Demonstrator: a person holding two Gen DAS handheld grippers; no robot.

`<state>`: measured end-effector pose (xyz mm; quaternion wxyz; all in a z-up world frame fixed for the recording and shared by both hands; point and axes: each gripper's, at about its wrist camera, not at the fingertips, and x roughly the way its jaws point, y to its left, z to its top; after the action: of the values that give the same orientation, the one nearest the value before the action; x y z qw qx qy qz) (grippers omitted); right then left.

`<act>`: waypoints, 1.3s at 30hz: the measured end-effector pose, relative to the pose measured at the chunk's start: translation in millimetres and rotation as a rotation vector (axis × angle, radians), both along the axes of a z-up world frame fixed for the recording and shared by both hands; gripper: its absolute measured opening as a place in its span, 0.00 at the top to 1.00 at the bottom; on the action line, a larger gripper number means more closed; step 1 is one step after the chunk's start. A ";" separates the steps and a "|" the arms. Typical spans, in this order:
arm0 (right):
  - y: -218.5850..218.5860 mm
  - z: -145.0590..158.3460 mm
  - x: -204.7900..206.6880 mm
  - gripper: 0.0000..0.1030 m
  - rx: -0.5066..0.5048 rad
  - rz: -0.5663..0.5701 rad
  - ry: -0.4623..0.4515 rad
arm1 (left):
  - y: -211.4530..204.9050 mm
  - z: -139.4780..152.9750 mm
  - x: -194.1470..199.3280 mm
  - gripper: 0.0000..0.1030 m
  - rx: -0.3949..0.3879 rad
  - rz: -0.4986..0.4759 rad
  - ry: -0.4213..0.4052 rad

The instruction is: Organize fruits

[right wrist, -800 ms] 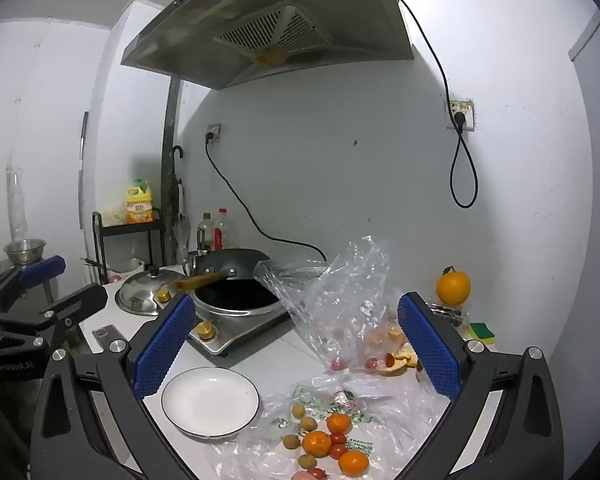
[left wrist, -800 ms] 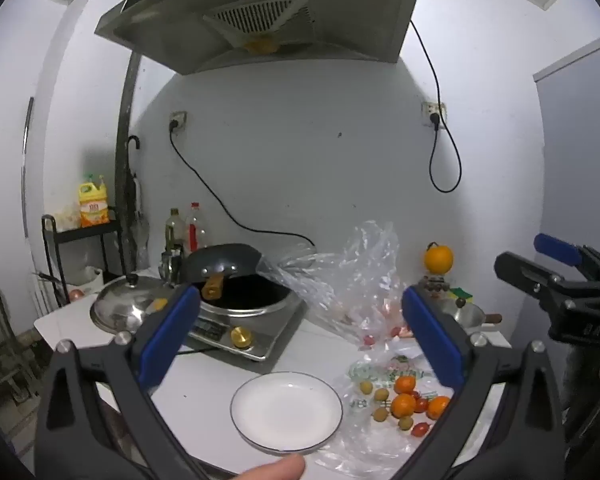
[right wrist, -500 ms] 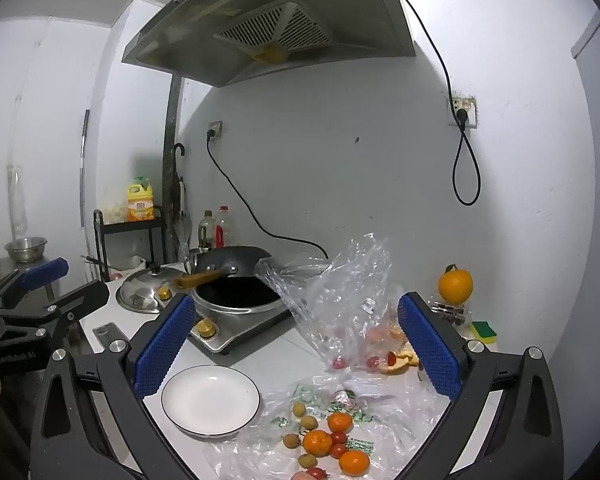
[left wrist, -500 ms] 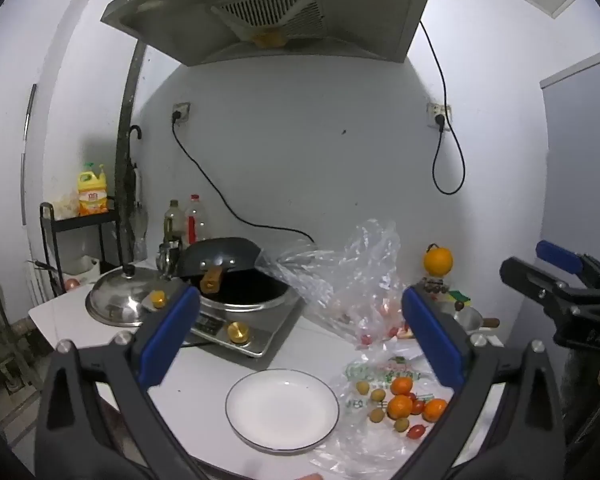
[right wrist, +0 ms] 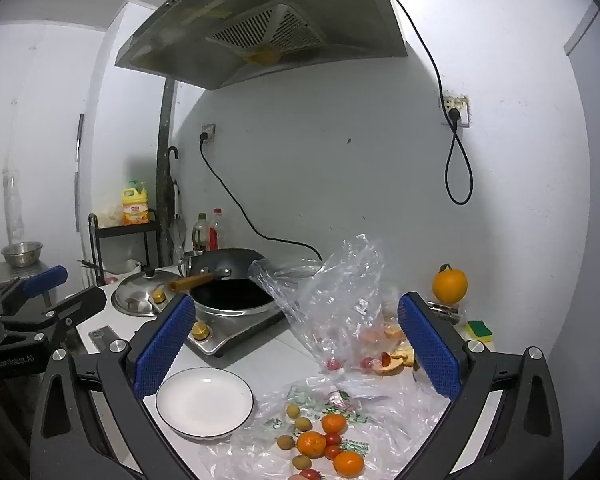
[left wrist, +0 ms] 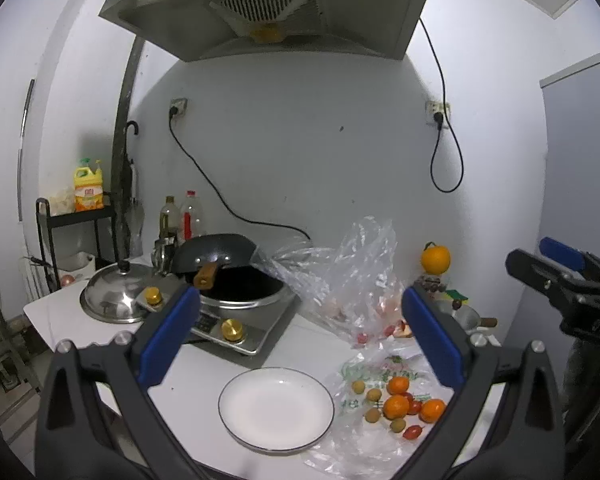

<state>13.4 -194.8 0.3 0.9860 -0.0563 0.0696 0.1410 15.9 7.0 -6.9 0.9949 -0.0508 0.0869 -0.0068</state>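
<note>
— Left wrist view first: how does the left hand-held gripper (left wrist: 296,336) stand?

— Its jaws are spread as wide as they go, with nothing between the blue pads (left wrist: 168,336). It hangs in the air above the white bench (left wrist: 100,332), touching nothing.

— And the right hand-held gripper (right wrist: 296,344)?

— Same: jaws fully apart, empty, and clear of everything. From the left camera it shows at the far right edge, well off the bench.

— Where is the fruit?

— On a flat clear plastic bag (right wrist: 380,420) at the near right of the bench. Three small oranges (right wrist: 311,443) lie in a loose cluster with several little brownish round fruits (right wrist: 293,411) and a few cherry tomatoes (right wrist: 332,438), some touching one another.

— Where is the plate?

— An empty white plate (right wrist: 204,402) sits just left of the bag.

— What else is around?

— Behind the fruit a crumpled clear bag (right wrist: 332,300) stands up, with orange peel (right wrist: 400,356) beside it. A larger orange (right wrist: 449,286) sits on something by the wall. To the left are a dark wok (right wrist: 232,280) on a cooker and a steel lid (right wrist: 140,300).
</note>
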 end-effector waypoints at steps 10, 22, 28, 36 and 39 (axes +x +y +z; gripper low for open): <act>-2.2 -2.8 3.6 0.00 0.002 0.002 0.019 | -3.3 -4.8 7.4 0.01 0.022 0.031 0.017; 1.1 -2.9 6.4 0.00 -0.007 0.003 0.032 | -1.8 -8.7 10.9 0.01 0.030 0.038 0.019; 1.8 -3.3 6.5 0.00 -0.010 0.004 0.033 | -0.6 -9.4 12.2 0.01 0.032 0.035 0.016; 3.1 -4.6 6.2 0.00 -0.017 0.001 0.036 | -0.5 -9.1 14.5 0.01 0.041 0.034 0.022; 3.2 -4.5 5.7 0.00 -0.019 0.001 0.036 | -0.4 -8.7 15.3 0.01 0.043 0.037 0.022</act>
<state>19.1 -191.6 -4.2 0.9839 -0.0631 0.0888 0.1420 31.2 6.5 -15.6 0.9947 -0.0312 0.0970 0.0142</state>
